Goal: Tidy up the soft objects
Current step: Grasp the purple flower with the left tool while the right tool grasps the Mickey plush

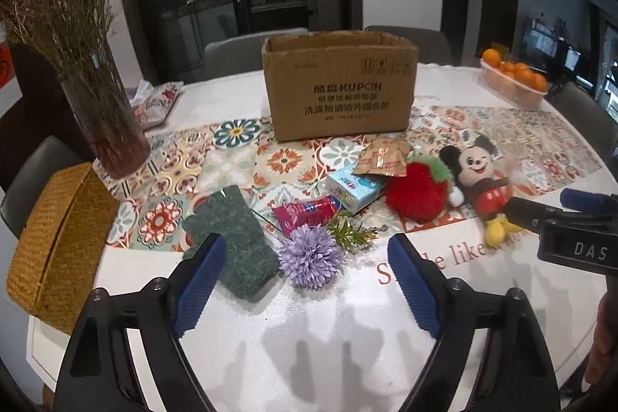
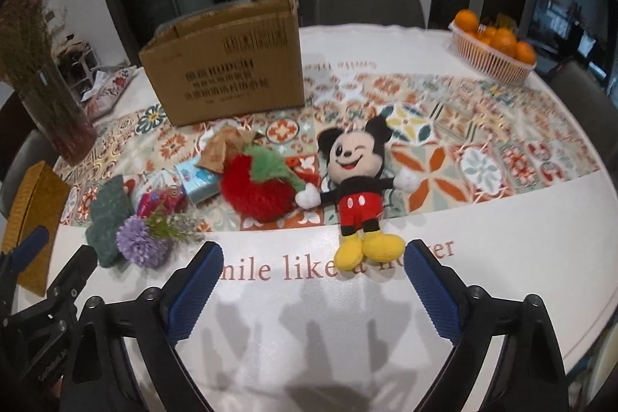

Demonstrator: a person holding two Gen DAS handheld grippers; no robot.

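Mickey plush lies face-up on the patterned table runner, its yellow feet just ahead of the right gripper, whose jaws are spread and empty. Left gripper, also spread and empty, fronts the purple flower and green scouring pad.

Both tools gaping, empty

Our left claw hangs open above the counter; just beyond its tips lie a green scouring pad and purple flower, with a cardboard box farther back.
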